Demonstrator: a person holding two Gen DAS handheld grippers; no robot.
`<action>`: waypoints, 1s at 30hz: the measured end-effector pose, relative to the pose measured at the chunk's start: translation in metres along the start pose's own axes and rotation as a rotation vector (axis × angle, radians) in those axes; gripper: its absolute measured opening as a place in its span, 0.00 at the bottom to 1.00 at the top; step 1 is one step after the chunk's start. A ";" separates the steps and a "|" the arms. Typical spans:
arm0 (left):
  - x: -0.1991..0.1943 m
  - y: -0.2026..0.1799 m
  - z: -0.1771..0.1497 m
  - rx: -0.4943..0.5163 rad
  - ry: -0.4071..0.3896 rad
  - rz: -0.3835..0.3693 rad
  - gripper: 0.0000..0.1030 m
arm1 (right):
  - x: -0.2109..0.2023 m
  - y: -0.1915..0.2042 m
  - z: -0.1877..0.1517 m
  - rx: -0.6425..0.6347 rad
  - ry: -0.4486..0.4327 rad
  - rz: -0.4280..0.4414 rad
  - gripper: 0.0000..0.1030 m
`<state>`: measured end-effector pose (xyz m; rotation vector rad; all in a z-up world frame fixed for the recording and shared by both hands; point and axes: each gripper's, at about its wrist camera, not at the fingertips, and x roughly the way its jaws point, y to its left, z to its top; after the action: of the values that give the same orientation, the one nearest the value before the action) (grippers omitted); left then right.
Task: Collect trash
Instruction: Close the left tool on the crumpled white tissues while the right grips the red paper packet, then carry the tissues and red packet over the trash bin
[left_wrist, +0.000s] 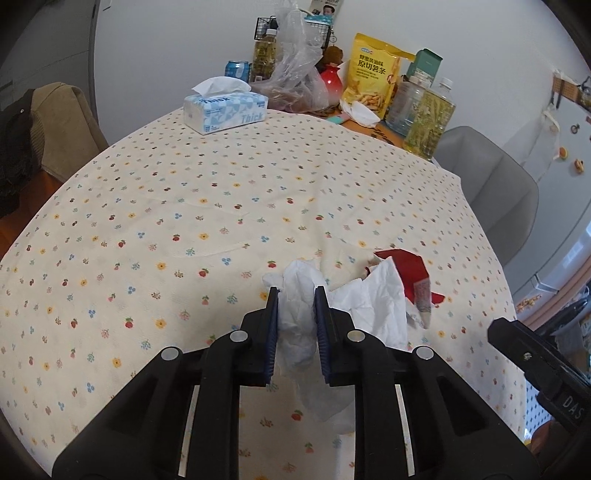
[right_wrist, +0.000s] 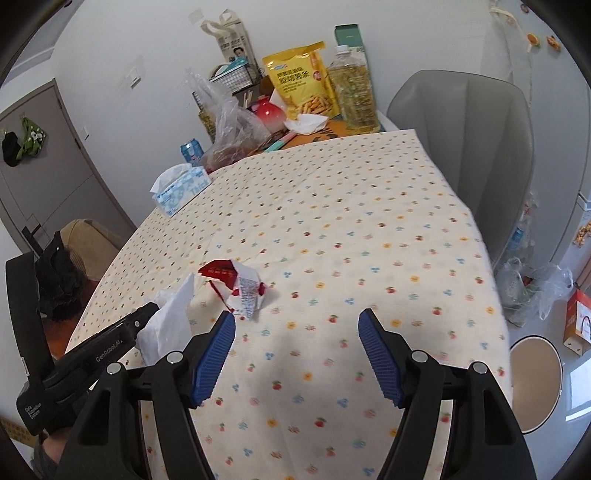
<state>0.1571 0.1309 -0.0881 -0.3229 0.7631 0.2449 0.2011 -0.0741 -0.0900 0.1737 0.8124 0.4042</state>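
The left gripper (left_wrist: 296, 293) has its fingers (left_wrist: 272, 332) narrow and pressed on a crumpled white tissue (left_wrist: 299, 314), which bulges out between the blue pads and hangs down below them over the desk (left_wrist: 147, 206). The desk carries a cream cloth with small printed flowers. Just beside the held tissue, on its right in the left wrist view, lies a torn red and white wrapper (left_wrist: 413, 280) on the cloth, partly covered by a fold of the tissue. The right gripper (right_wrist: 297, 319) has its fingers (right_wrist: 380, 354) wide apart with only the cloth between them; the wrapper (right_wrist: 240, 284) lies just in front of its left finger, not touched by it. In the right wrist view the left gripper (right_wrist: 146, 314) comes in from the left side with the tissue (right_wrist: 168, 321) in it. At the far end of the desk stand a blue tissue box (left_wrist: 225, 107), a yellow snack bag (left_wrist: 373, 81), a clear plastic bag (left_wrist: 295, 70), some bottles (left_wrist: 432, 114) and a red vase (left_wrist: 330, 83). A grey chair (right_wrist: 469, 144) stands at the right side of the desk, and a round bin (right_wrist: 535, 384) stands on the floor near the desk corner
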 end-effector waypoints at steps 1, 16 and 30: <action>0.002 0.002 0.001 -0.005 0.001 -0.001 0.18 | 0.006 0.004 0.002 -0.006 0.010 0.007 0.63; 0.028 0.016 0.003 -0.024 0.038 -0.003 0.18 | 0.080 0.033 0.013 -0.027 0.126 0.054 0.31; 0.002 -0.030 0.010 0.044 -0.015 -0.053 0.18 | 0.034 0.011 0.013 -0.015 0.050 0.028 0.04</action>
<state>0.1748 0.1074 -0.0773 -0.2988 0.7429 0.1804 0.2288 -0.0500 -0.1006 0.1613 0.8566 0.4427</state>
